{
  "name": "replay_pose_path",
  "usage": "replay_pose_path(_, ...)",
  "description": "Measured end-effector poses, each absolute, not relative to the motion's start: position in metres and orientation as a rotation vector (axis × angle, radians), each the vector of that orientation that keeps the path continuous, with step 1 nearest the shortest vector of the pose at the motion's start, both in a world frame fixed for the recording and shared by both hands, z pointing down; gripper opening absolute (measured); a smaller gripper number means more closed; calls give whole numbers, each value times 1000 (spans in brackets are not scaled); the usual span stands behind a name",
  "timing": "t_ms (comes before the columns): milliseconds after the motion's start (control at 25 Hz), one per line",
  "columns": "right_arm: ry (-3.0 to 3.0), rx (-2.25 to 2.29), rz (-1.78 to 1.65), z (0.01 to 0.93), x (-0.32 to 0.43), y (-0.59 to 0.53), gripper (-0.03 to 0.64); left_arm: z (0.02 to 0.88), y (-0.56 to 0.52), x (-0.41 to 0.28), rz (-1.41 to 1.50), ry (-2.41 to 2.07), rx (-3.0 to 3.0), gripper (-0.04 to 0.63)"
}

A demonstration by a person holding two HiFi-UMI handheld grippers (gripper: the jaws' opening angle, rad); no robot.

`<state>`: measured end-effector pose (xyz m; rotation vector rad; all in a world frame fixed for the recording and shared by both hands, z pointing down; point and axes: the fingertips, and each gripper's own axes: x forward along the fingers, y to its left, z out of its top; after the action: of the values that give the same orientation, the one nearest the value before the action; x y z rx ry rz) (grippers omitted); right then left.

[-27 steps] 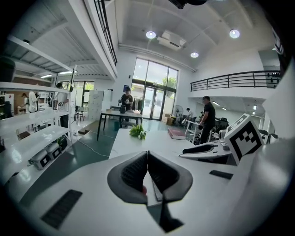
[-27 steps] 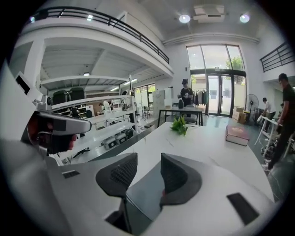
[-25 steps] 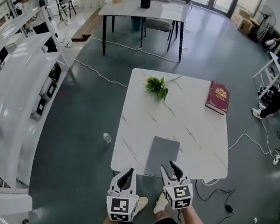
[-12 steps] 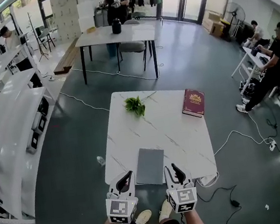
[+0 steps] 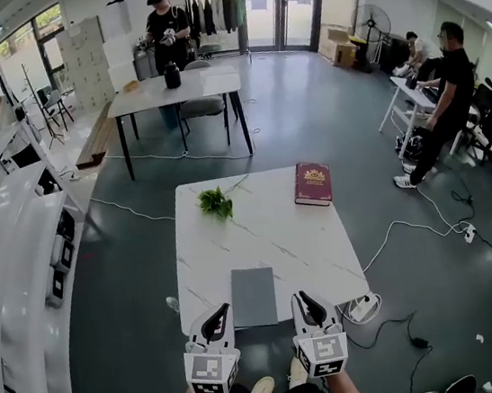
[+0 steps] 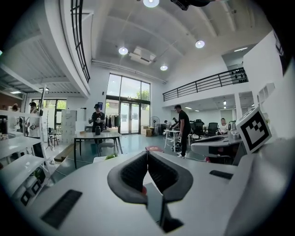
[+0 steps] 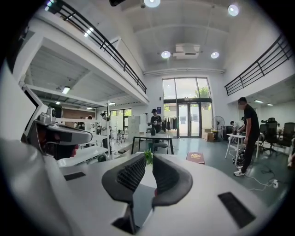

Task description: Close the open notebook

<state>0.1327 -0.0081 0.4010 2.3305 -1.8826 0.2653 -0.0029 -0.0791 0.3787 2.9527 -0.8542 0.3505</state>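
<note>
The grey notebook [image 5: 254,295] lies closed and flat on the white marble table [image 5: 268,224], close to its near edge. Both grippers hover side by side in front of that edge, pointing roughly level across the table and touching nothing. My left gripper [image 5: 217,314] is just left of the notebook, and in the left gripper view its fingertips [image 6: 147,154] meet with nothing between them. My right gripper [image 5: 304,299] is just right of the notebook. Its jaws are closing, a narrow gap still shows [image 7: 149,158], and they hold nothing.
A dark red book [image 5: 312,183] lies at the table's far right and a green sprig [image 5: 215,203] at its far left. Cables and a power strip [image 5: 363,308] lie on the floor to the right. White shelving [image 5: 9,252] runs along the left. People stand farther off.
Both grippers have risen and drawn back from the notebook toward the person. The right jaws have narrowed. The notebook has stayed closed and still.
</note>
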Motion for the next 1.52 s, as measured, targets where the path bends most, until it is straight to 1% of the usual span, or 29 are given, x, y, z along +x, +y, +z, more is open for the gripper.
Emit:
replay_pose_path(280, -1840, 2391, 238, 390, 125, 16, 41, 366, -63, -8, 339, -797, 2999, 25)
replay_pose_path(600, -1833, 2415, 228, 390, 116, 32, 18, 373, -50, -16, 349, -784, 2999, 25)
replay_pose_path(1520, -1842, 2386, 207, 387, 117, 38, 17, 371, -42, -13, 340, -793, 2993, 25)
